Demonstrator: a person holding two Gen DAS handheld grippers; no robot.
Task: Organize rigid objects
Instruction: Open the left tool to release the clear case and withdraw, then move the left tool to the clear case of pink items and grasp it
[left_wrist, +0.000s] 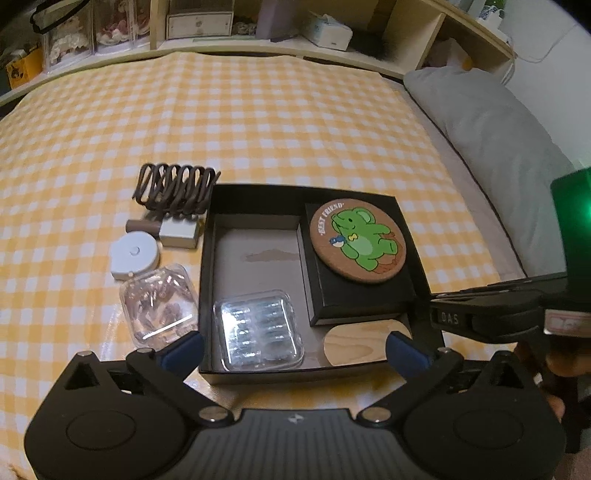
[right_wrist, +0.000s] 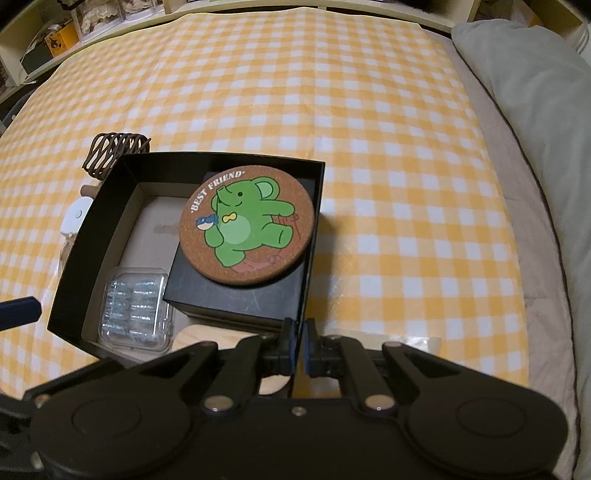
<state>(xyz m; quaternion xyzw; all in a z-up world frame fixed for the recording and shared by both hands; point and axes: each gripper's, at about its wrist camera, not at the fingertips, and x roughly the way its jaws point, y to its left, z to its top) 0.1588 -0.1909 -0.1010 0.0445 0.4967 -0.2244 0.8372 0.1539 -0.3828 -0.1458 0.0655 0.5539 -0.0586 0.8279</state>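
Box floor bare behind clear case, beside coaster.

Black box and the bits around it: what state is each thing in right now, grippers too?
Black box: open, no lid.
Cork coaster: lies on a small black case inside.
Clear ribbed case: shut, inside the box.
Clear round-cornered case: shut, outside on the cloth.
Left gripper: open, empty.
Right gripper: shut on the box wall.

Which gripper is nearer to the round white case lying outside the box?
Left. The left gripper hangs open just near-side of the white case; the right gripper is shut on the box wall, on its far side.
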